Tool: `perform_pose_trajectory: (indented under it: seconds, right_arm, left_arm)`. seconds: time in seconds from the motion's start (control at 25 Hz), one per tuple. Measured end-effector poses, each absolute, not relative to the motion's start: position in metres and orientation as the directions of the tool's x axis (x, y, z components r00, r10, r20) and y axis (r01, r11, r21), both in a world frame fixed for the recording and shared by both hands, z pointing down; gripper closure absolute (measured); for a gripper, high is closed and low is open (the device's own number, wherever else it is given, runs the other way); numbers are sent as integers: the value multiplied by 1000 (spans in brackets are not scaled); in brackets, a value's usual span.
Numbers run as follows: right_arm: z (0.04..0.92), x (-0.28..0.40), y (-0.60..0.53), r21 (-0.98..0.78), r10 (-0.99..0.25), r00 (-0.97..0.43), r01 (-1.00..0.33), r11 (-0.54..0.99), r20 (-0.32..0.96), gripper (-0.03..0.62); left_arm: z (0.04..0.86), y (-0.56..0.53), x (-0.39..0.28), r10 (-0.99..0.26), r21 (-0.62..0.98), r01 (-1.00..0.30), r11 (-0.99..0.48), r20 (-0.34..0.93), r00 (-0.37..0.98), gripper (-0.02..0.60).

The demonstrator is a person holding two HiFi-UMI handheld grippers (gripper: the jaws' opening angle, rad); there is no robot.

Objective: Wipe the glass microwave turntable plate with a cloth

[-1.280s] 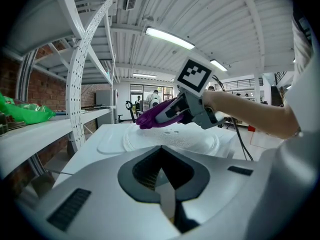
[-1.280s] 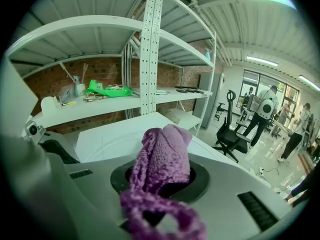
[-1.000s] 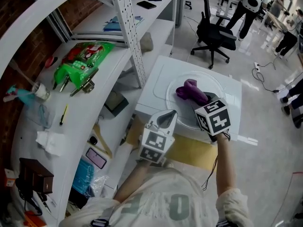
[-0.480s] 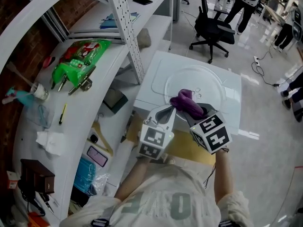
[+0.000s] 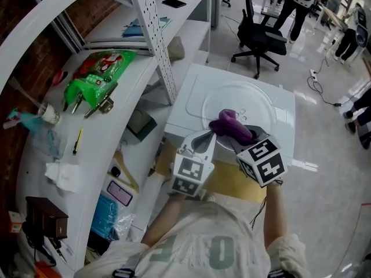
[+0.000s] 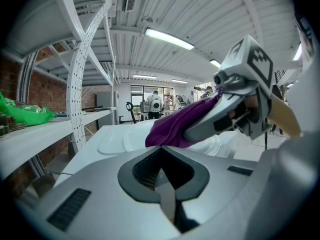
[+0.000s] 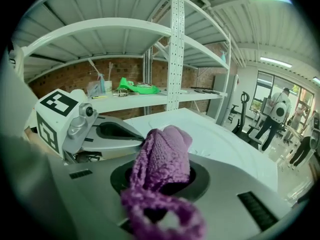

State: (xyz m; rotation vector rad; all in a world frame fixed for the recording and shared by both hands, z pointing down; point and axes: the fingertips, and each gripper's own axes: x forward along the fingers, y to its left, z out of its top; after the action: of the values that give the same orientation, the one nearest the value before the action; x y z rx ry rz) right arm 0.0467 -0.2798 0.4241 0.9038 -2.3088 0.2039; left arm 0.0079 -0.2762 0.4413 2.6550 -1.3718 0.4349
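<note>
R gripper (image 5: 242, 138) jaws clamp purple fuzzy cloth (image 5: 230, 124) at 6 o'clock of round clear glass plate (image 5: 255, 95); L gripper (image 5: 207, 141) jaws together, empty. Wiping prob. mid-way.

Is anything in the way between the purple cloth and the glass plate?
No, nothing visible. The right gripper holds the purple cloth over the near side of the glass plate, whose top is otherwise bare. The left gripper sits beside it, shut and empty.
</note>
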Motion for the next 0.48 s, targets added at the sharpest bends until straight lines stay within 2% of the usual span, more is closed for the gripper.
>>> perform_pose_trajectory:
  seconds: [0.24,0.48]
  right_arm:
    - [382,79,-343,187,-696,-472,-739,647,541,539]
    - [383,102,-406,249,-749,-347,-793,556,565,539]
  left_arm:
    - [441,-276,8,-777,-25,-811,-584,307,550,578]
    - [442,-275,8,-779,-24,-814,-580,309,546,578]
